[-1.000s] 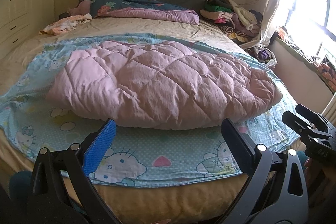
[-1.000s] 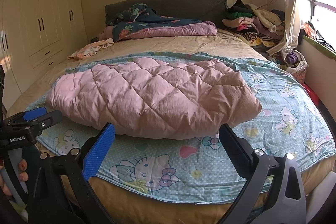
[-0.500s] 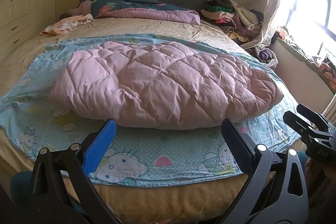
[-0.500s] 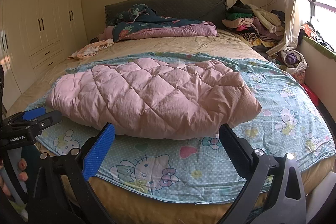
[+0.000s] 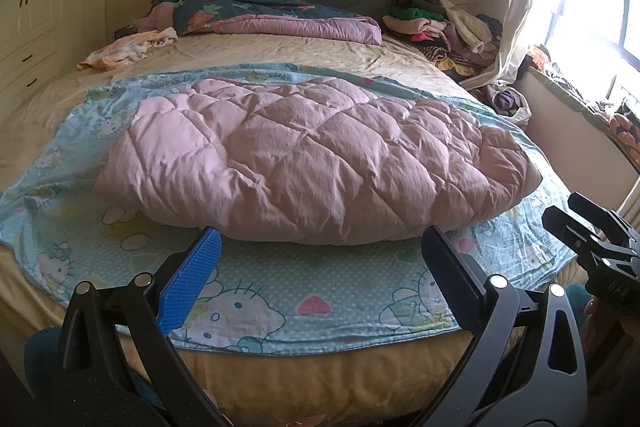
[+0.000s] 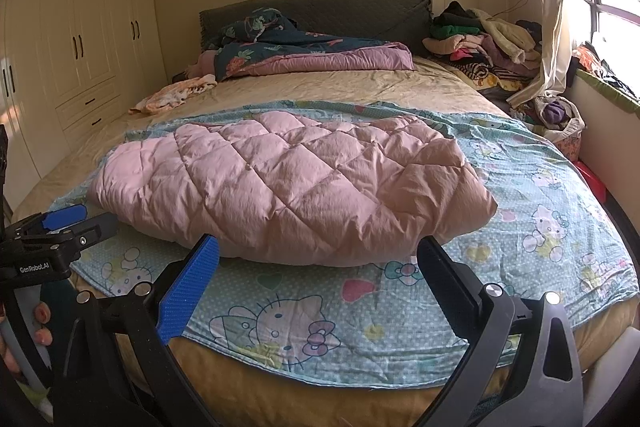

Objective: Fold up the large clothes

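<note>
Puffy pink quilted coat [image 5: 312,163] lies folded on cartoon-print sheet [image 5: 256,291].

A pink quilted padded garment [image 5: 320,163] is laid flat and puffy across the middle of the frame, its length running left to right. It is spread on a light blue cartoon-print sheet [image 5: 260,291], which is seen below and around it.

Left gripper [image 5: 320,259] held low, jaws spread wide, nothing between them, right gripper [image 6: 320,261] level beside it, jaws equally wide and empty, each visible at the edge of the other's view, fingertips [image 6: 42,315] curled around the left handle
</note>
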